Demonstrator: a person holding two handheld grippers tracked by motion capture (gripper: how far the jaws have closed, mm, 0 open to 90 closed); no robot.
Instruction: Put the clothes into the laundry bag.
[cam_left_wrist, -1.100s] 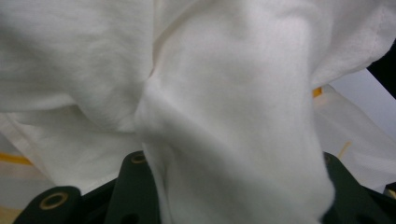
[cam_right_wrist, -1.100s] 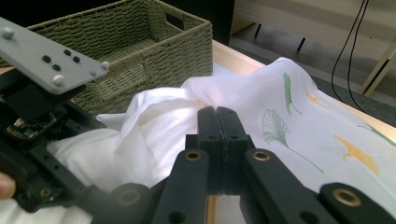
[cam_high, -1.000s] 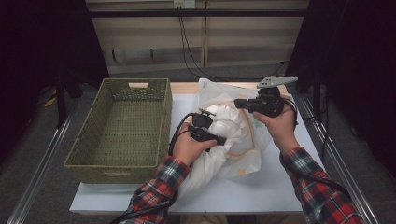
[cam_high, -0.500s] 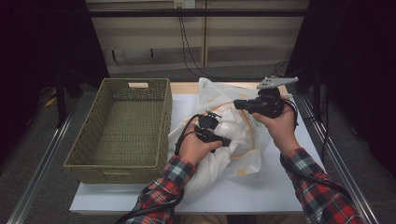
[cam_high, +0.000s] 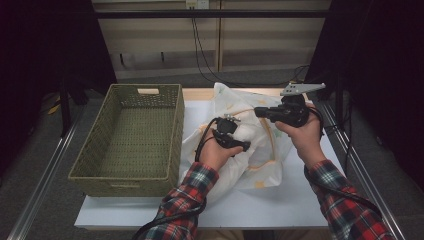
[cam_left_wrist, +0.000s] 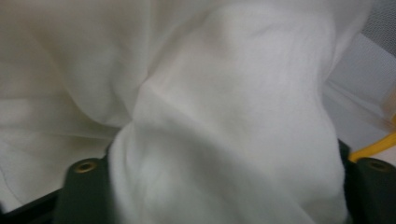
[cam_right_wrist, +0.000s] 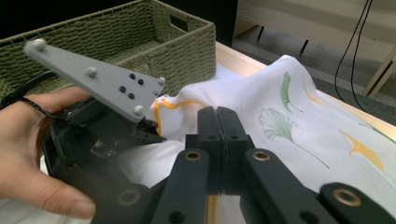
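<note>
Working at the mouth of a white printed fabric bag (cam_high: 260, 150) lying on the white table (cam_high: 280, 210), just right of the empty green wicker basket (cam_high: 132, 132).

Right gripper (cam_right_wrist: 223, 122): jaws clenched flat together on the bag's yellow-piped rim, holding the opening raised; in the high view the yellow piping arcs from this gripper round the mouth.

Left gripper (cam_high: 243, 145): reaching into the bag's opening. Its jaws have just been opening. A bunched white cloth (cam_left_wrist: 224, 140) lies between them and spans nearly the full gap, but whether the pads press on it cannot be told from its own view.

Governing relation: the cloth lies straight ahead of the left jaws, inside the bag, with its bulk running away from them toward the bag's far end. The left hand (cam_high: 216, 152) is the nearer one; the right is committed to the rim.

Judgement: the coming move is likely a grasp on the cloth, with the basket to the left as its probable destination.
</note>
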